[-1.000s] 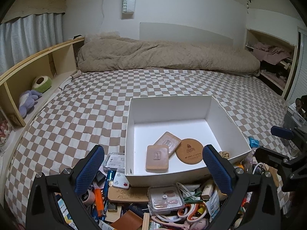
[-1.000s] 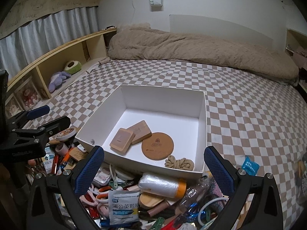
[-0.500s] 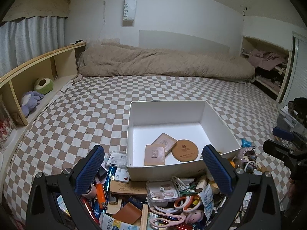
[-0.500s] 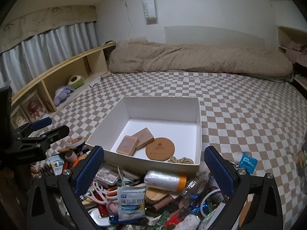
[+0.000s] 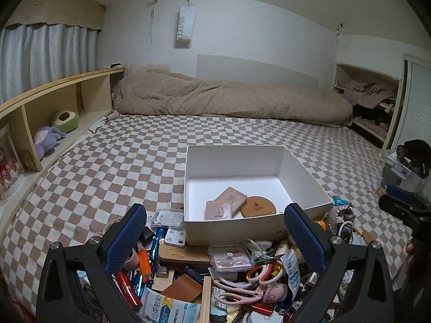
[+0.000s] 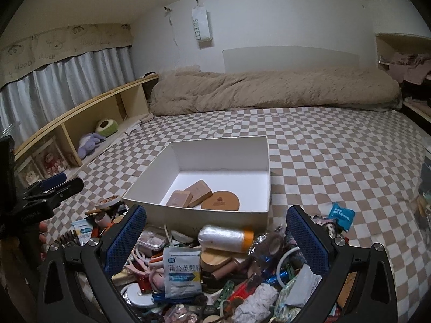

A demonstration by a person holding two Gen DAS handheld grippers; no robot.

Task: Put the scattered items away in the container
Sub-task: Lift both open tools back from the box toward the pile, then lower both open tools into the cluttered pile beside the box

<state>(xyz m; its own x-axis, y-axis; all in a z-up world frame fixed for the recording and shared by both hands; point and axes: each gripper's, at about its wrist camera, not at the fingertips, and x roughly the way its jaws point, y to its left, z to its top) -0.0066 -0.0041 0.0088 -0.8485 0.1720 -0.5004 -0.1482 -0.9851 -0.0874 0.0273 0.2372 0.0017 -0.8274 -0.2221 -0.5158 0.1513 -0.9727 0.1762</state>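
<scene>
A white cardboard box [image 5: 304, 169] sits on the checked bed and holds two tan blocks [image 5: 218, 210] and a round brown coaster [image 5: 258, 206]. In front of it lies a heap of small items: pink scissors [image 5: 237, 290], a clear plastic case [image 5: 230, 254] and an orange lighter [image 5: 144, 265]. My left gripper [image 5: 215, 212] hovers open above the heap, nothing between its fingers. In the right wrist view the box [image 6: 150, 177] shows the same contents. My right gripper [image 6: 215, 212] hangs open and empty over a plastic film roll [image 6: 226, 238] and a blue-and-white sachet [image 6: 183, 271].
A beige duvet [image 5: 229, 99] lies along the far wall. A wooden shelf [image 5: 54, 99] with soft toys runs down the left side. A blue packet [image 6: 340, 215] lies alone on the bed, right of the heap. A storage bin [image 5: 398, 172] stands at the right.
Both grippers have drawn back from the box and tilted upward, so the box looks smaller and more ceiling shows. Both stay open; nothing was picked up.
</scene>
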